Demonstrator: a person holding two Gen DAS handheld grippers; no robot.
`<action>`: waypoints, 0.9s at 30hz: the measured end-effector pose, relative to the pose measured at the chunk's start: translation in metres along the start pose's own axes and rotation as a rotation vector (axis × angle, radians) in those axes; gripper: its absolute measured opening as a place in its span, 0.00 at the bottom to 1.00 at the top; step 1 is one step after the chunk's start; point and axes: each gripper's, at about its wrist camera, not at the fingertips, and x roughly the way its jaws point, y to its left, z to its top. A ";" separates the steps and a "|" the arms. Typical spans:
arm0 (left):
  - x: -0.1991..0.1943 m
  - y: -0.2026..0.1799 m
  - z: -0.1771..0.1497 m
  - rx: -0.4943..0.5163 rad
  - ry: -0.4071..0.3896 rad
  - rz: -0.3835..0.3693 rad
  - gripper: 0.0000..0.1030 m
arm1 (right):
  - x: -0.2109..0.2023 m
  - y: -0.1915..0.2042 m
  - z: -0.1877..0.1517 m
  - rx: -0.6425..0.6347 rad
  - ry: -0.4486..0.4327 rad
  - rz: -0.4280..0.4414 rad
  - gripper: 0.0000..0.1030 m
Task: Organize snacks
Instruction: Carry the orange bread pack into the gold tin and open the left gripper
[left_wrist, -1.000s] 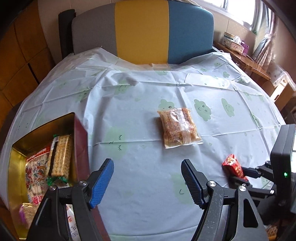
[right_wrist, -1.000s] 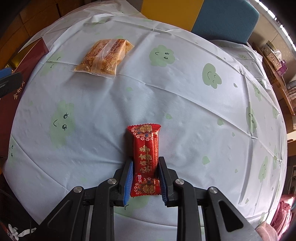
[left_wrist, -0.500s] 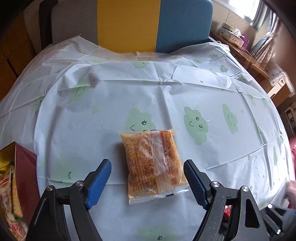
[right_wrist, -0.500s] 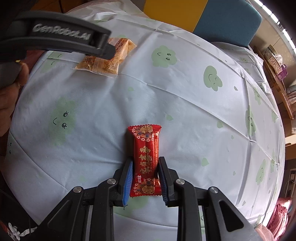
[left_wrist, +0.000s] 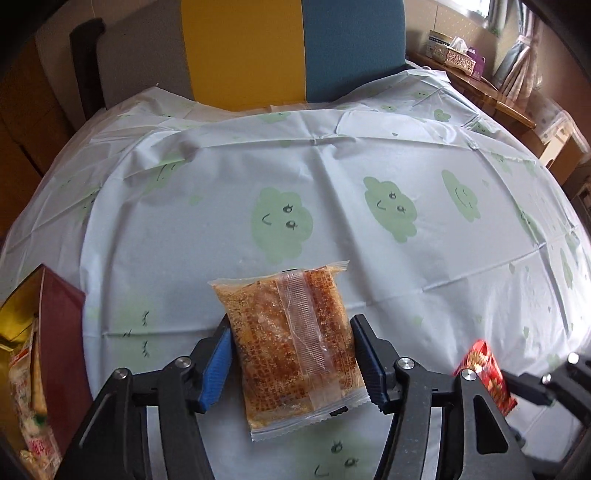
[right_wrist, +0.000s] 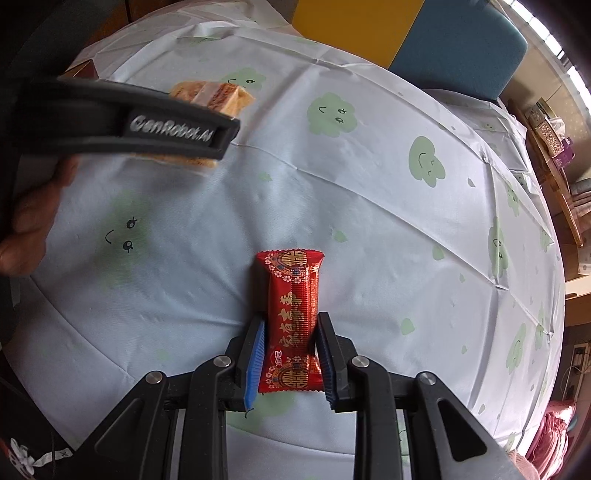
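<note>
Since one second ago the left gripper (left_wrist: 291, 363) has travelled from beside the box to straddle the clear-wrapped orange-brown snack packet (left_wrist: 291, 343); its jaws have just been closing, blue pads touching or just beside the packet's two long edges, contact not certain. Packet lies flat on the tabletop under a pale blue plastic cloth with green cloud faces (left_wrist: 369, 166). Right gripper (right_wrist: 290, 360): jaws clamped on the red foil snack bar (right_wrist: 291, 317), unmoved. Red box with gold lining (left_wrist: 55, 321), holding other snacks, sits at left.
</note>
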 end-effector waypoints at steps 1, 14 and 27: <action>-0.005 0.000 -0.008 0.006 0.000 0.013 0.60 | -0.001 0.000 0.000 0.001 -0.001 0.001 0.26; -0.065 -0.010 -0.090 0.065 -0.091 0.035 0.60 | -0.003 0.003 -0.007 -0.025 -0.023 -0.014 0.26; -0.097 -0.006 -0.109 0.054 -0.150 0.030 0.60 | -0.004 0.004 -0.012 -0.035 -0.038 -0.010 0.26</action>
